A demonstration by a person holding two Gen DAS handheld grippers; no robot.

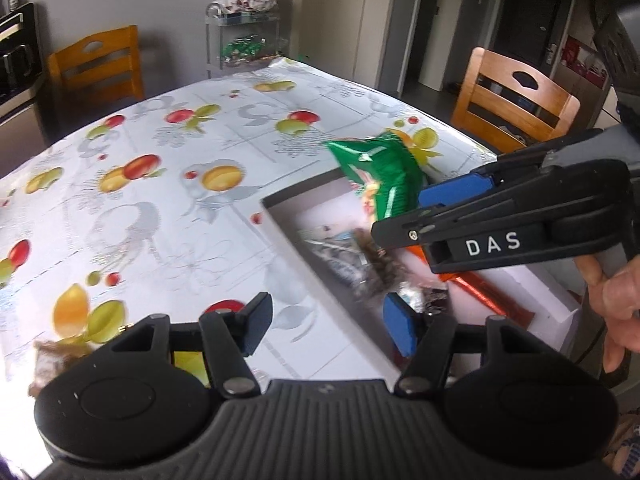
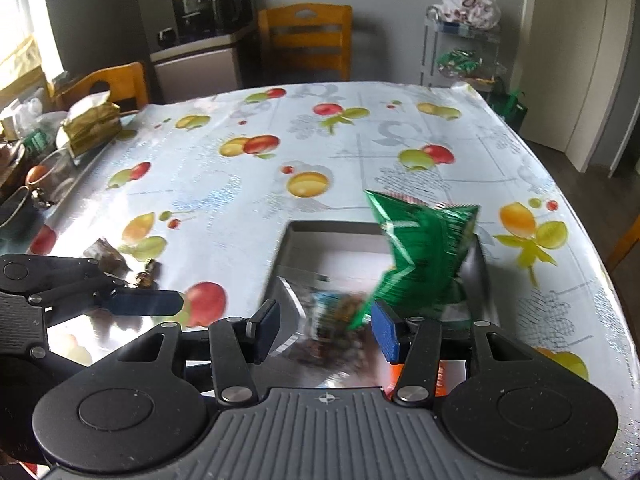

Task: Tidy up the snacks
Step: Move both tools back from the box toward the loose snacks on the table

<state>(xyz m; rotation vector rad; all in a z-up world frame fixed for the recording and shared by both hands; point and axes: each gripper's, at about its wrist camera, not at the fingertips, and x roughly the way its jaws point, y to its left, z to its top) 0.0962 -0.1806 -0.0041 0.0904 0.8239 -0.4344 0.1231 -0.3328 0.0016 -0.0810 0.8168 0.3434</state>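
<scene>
A grey-rimmed box (image 1: 280,216) (image 2: 289,236) sits on the fruit-print tablecloth. A green snack bag (image 1: 380,176) (image 2: 424,248) stands tilted at its far side. Blurred clear packets (image 1: 360,268) (image 2: 340,312) and an orange wrapper (image 1: 480,292) lie inside. My right gripper (image 2: 325,330) (image 1: 416,216) hovers over the box, open; the bag's lower corner reaches toward its right pad, with no pad pressing on it. My left gripper (image 1: 328,328) (image 2: 160,300) is open and holds nothing, over the cloth left of the box. A brown snack packet (image 1: 52,356) (image 2: 106,256) lies loose on the table.
Wooden chairs (image 1: 516,104) (image 2: 306,40) stand around the table. A wire shelf (image 2: 464,52) with bags is behind it. A tissue pack (image 2: 90,120) and clutter crowd the table's left edge. A hand (image 1: 616,300) holds the right gripper.
</scene>
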